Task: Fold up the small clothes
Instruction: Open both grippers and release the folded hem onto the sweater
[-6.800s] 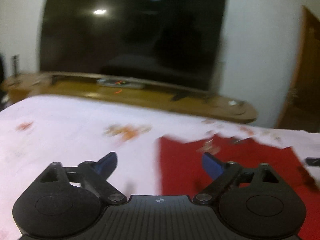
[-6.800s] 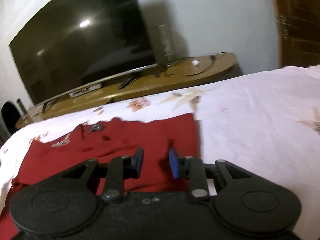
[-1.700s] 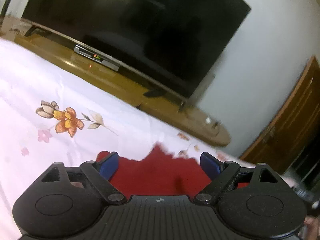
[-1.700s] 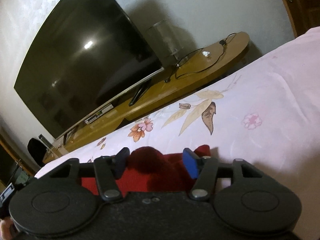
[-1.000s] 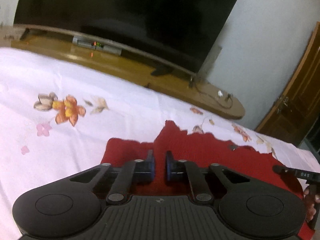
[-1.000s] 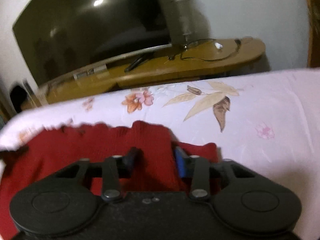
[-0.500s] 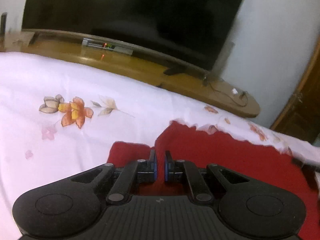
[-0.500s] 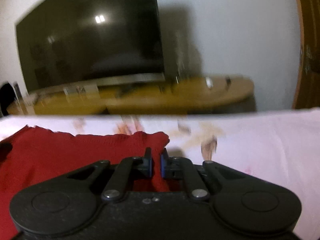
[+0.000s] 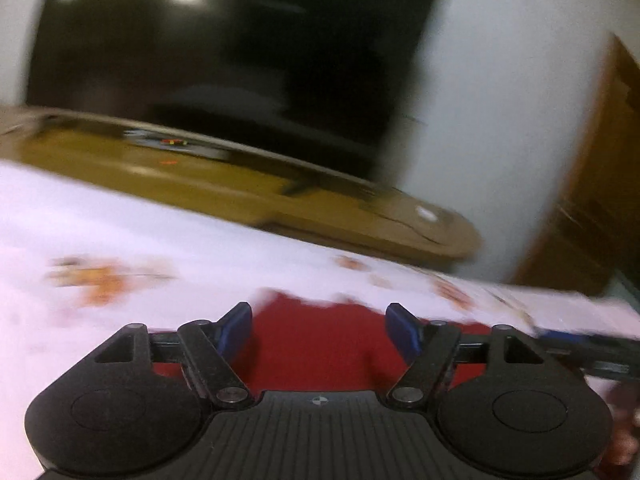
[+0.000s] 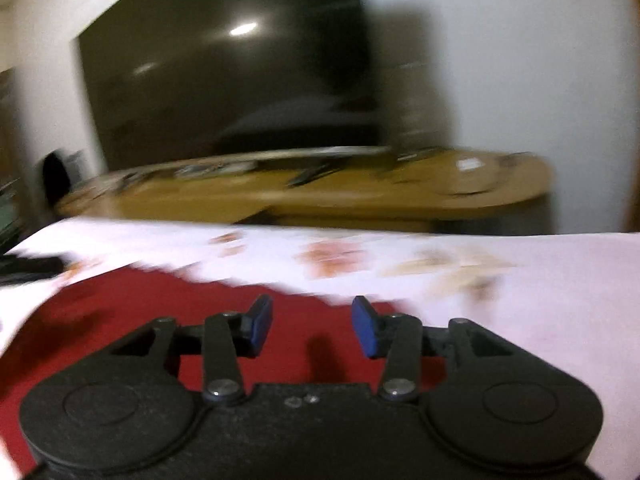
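Both tongs gape over a red garment on a flowered bed.

The left tongs [image 9: 320, 330] stand wide open above the red garment [image 9: 316, 344], nothing between the blue pads; the right tongs [image 10: 312, 326] are likewise spread and empty over the same cloth [image 10: 160, 300]. The garment lies flat on the white floral bedsheet [image 10: 540, 280], its ragged far edge blurred. Bare sheet runs left of the cloth in the left view and right of it in the right view. Beyond the bed's far edge are a wooden TV stand [image 10: 320, 196] and dark television [image 9: 224, 52].
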Tool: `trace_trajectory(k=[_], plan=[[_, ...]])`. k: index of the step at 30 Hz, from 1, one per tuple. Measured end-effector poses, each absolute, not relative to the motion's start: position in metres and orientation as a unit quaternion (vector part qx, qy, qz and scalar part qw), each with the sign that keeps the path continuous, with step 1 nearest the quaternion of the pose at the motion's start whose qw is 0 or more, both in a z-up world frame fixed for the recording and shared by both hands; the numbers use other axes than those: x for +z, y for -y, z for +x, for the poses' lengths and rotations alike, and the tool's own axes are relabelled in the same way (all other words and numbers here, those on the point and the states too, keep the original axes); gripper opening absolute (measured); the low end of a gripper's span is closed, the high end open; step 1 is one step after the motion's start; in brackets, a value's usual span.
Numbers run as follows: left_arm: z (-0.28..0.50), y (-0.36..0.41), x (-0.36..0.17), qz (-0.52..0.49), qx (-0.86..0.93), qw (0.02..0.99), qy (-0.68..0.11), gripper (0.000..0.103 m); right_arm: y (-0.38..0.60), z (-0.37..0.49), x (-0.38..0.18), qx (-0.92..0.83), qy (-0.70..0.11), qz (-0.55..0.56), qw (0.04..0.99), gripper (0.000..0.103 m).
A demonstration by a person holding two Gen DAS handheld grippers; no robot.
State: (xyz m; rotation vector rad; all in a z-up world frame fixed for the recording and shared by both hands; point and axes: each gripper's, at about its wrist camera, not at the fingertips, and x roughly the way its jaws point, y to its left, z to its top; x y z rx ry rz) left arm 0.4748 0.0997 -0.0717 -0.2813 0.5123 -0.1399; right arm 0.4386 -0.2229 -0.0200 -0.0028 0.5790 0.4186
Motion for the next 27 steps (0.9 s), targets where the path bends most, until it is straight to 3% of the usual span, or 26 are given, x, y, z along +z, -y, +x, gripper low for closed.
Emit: trace_trajectory(k=[3,6,8,11,15,21,27], plan=[[0.479,-0.06,-0.086,-0.109,-0.129,0.945,-0.278,0.075,0.184,0.45,-0.034,0.237,-0.32,-0.011,0.917,0.047],[0.474,-0.048,-0.107,-0.01,-0.125,0.942,-0.311,0.077,0.175,0.447,-0.049,0.247,-0.334,-0.06,0.908,0.049],[0.467,-0.069,-0.103,-0.005,-0.109,0.944,-0.31,0.077,0.193,0.442,-0.051,0.252,-0.325,-0.101,0.906,0.059],[0.448,-0.112,-0.106,-0.01,-0.081,0.948,-0.309,0.083,0.253,0.443,-0.048,0.198,-0.33,-0.099,0.918,0.057],[0.441,-0.125,-0.1,-0.016,-0.061,0.949,-0.31,0.083,0.296,0.441,-0.042,0.184,-0.341,-0.062,0.92,0.051],[0.407,-0.071,-0.073,-0.037,-0.095,0.964,-0.246,0.083,0.242,0.39,-0.008,0.24,-0.291,-0.03,0.926,0.052],[0.4,-0.049,-0.109,0.015,-0.094,0.949,-0.301,0.084,0.175,0.362,-0.046,0.278,-0.322,-0.125,0.896,0.053]])
